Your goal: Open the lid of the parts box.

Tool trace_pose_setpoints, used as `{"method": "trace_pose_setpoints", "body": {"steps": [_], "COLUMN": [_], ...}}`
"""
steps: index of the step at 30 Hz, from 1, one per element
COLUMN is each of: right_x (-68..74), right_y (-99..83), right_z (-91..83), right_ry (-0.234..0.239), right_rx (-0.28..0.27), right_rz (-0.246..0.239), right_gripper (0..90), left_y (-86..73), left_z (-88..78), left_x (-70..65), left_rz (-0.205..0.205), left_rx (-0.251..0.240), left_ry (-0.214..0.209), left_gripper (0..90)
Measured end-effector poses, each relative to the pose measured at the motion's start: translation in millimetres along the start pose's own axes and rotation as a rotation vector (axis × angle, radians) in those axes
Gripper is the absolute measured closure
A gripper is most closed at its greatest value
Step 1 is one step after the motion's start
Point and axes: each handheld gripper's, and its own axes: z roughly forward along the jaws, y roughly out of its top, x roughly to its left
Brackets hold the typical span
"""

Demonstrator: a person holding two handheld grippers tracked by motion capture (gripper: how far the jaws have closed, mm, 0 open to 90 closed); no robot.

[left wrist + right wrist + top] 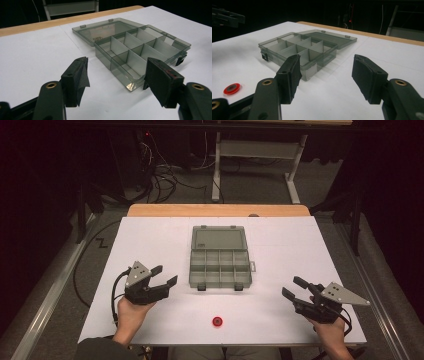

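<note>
I have both grippers low over the white bench, one at each side of the box. The left gripper has its jaws spread wide with nothing between them; in the left gripper view its jaws frame the near corner of the box without touching it. The right gripper is just as wide open and empty (pads clear of everything). The box sits mid-bench, lid flipped flat behind it, its compartments bare as far as I can see. A small red ring lies on the bench near my edge, between the two grippers and apart from both; it also sits left of the right gripper's jaws.
</note>
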Motion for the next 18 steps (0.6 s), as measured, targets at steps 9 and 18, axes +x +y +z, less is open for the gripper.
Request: {"method": "trace_pose_setpoints", "body": {"steps": [9, 18], "right_x": [-3.6, -4.3], "right_y": [-3.6, -3.8], "right_z": [-0.9, 0.5], "right_ry": [0.004, -0.008], "right_rx": [-0.02, -0.019], "right_rz": [0.005, 0.004], "right_gripper": [41.4, 41.5], "left_y": [-6.4, -8.1], "left_z": [-3.2, -1.6], "left_x": [-1.9, -1.6], "left_rz": [-0.006, -0.009], "left_rx": [-0.02, -0.011], "left_ry": [-0.012, -0.015], "left_gripper": [34.5, 34.5]}}
